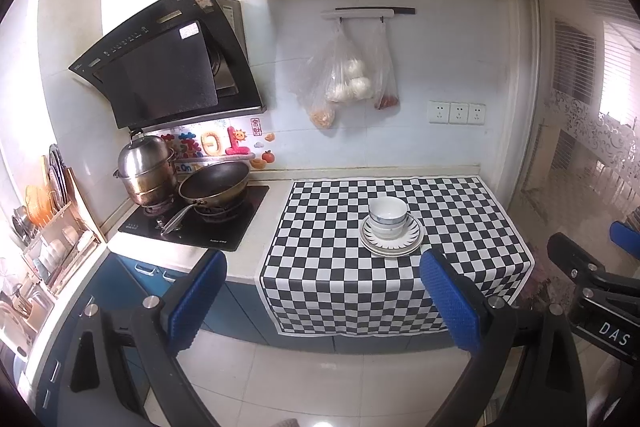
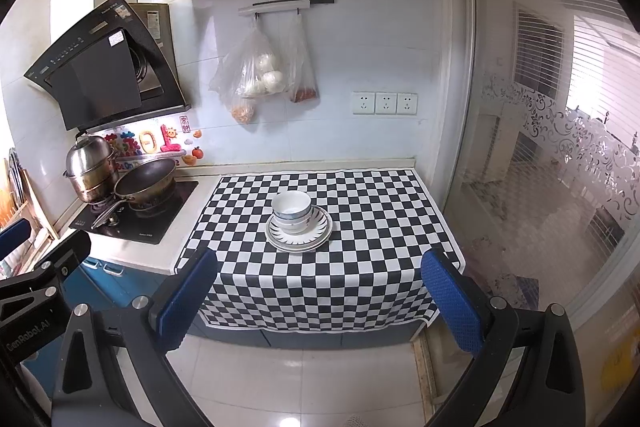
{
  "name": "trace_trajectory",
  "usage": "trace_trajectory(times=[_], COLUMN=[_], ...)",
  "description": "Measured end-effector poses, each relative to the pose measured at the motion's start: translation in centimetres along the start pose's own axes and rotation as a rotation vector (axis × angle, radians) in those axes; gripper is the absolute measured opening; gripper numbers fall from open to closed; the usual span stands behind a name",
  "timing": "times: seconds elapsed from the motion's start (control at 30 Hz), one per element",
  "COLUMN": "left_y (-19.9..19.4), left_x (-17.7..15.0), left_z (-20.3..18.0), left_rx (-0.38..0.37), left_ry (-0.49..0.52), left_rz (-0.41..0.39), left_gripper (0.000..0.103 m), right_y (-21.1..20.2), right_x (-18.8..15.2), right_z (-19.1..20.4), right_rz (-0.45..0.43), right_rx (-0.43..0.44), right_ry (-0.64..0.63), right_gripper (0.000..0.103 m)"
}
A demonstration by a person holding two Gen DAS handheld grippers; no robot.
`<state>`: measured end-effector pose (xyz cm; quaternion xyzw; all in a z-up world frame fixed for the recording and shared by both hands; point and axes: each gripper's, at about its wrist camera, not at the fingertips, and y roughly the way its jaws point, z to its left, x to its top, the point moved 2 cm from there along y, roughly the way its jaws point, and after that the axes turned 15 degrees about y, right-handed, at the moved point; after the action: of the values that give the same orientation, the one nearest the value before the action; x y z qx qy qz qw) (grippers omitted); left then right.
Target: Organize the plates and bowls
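A stack of white bowls with blue trim sits nested on a stack of white plates with dark rim marks. The stack rests in the middle of a black-and-white checked cloth on the counter. My left gripper is open, held back from the counter over the floor, with nothing between its blue pads. My right gripper is also open and empty, well short of the stack. Each gripper shows at the edge of the other's view.
A stove with a steel pot and a dark wok stands left of the cloth. A dish rack with plates is at far left. Plastic bags hang on the wall. A glass door is right.
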<state>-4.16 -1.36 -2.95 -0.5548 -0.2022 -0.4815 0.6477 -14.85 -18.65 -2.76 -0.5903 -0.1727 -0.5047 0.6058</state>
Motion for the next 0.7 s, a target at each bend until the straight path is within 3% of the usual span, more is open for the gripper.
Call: trace_trajectory(times=[0.7], left_y=[0.16], left_x=[0.00], left_z=[-0.38], left_rx=[-0.017], left_ry=[0.014], left_rz=[0.000], left_gripper=[0.099], right_y=[0.08], right_x=[-0.68], right_z=[0.27], right_rz=[-0.002], right_rx=[-0.019], right_ry=[0.014], right_gripper=[0.103])
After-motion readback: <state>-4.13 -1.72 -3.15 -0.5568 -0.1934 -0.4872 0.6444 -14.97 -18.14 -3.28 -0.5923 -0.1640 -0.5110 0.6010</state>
